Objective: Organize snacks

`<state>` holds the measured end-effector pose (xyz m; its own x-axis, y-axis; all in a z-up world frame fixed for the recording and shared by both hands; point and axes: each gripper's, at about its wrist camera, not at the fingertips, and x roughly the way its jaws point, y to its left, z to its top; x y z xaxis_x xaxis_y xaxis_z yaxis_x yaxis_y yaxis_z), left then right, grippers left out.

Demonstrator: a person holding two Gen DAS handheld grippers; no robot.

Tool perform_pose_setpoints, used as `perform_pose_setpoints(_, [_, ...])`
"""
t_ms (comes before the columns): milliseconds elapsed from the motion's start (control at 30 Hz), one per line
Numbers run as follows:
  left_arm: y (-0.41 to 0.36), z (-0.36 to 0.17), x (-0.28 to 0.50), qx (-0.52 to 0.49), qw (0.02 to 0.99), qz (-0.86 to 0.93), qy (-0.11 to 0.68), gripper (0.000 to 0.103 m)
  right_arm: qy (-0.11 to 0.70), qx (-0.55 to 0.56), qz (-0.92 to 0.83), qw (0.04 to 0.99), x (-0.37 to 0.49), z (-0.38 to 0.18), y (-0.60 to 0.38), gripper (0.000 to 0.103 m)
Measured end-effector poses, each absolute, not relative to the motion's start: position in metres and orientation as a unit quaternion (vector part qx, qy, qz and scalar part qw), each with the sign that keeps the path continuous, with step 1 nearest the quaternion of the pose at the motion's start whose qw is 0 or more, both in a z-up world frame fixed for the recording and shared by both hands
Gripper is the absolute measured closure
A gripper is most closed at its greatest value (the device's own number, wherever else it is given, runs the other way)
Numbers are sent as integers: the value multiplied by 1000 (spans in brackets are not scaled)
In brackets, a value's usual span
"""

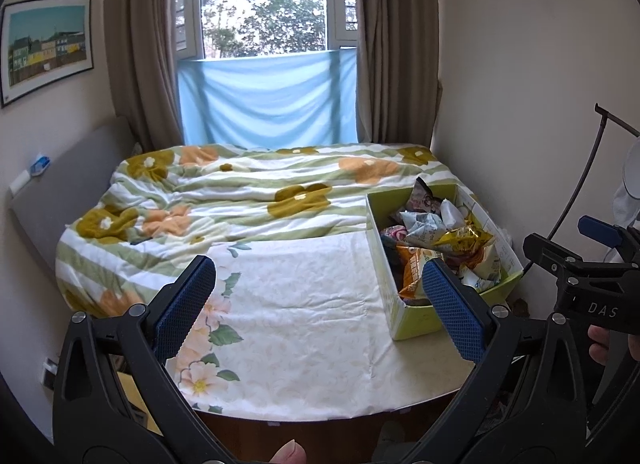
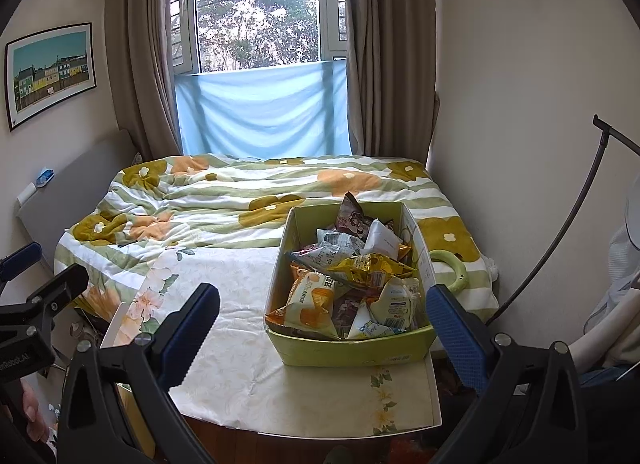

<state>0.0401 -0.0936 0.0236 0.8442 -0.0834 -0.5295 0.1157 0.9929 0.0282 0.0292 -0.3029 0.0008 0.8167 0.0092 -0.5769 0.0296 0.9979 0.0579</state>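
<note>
Left gripper (image 1: 318, 304) hovering left of the snack box (image 2: 352, 352), jaws spread wide, gripping nothing; right gripper (image 2: 324, 328) hovering before that box, jaws likewise apart

An open light-green cardboard box (image 2: 352, 352) sits upright at the table's right end, crammed with a jumbled heap of crinkly snack packets (image 2: 360, 276).

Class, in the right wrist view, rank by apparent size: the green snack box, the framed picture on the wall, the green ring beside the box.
1. green snack box
2. framed picture, though farther away, so unsure
3. green ring
</note>
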Motion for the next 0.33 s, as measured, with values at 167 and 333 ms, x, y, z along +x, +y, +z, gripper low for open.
perform_pose_setpoints(167, [-95, 25, 41, 32, 961, -50, 271, 0, 302, 32, -5, 953, 30, 0, -302, 1])
perform_pose_setpoints(333, [-95, 23, 44, 32, 961, -50, 271, 0, 303, 32, -6, 953, 31, 0, -301, 1])
